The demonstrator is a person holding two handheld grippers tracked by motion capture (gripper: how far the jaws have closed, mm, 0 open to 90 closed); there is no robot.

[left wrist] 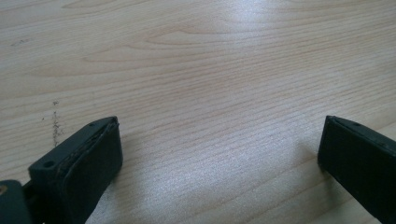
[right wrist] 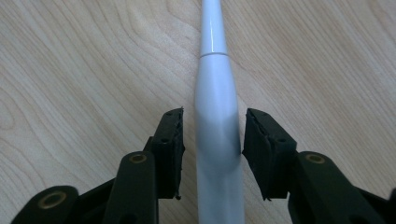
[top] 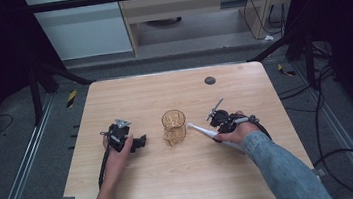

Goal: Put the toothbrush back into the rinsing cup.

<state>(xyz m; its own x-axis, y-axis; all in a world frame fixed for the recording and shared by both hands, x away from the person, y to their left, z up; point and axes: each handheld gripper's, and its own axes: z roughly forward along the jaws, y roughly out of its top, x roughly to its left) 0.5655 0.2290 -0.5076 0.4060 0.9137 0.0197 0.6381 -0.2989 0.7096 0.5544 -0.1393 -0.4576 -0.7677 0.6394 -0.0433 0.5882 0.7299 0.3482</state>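
Where wood grain runs, smooth tapered white handle (right wrist: pixel 215 107) lies

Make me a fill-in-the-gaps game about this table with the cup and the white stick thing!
1. The white electric toothbrush lies between the jaws of the ____ hand-held gripper.
2. The clear amber cup stands ____ on the wooden table.
3. The left hand-held gripper has its jaws ____.

Missing words: right; upright; open
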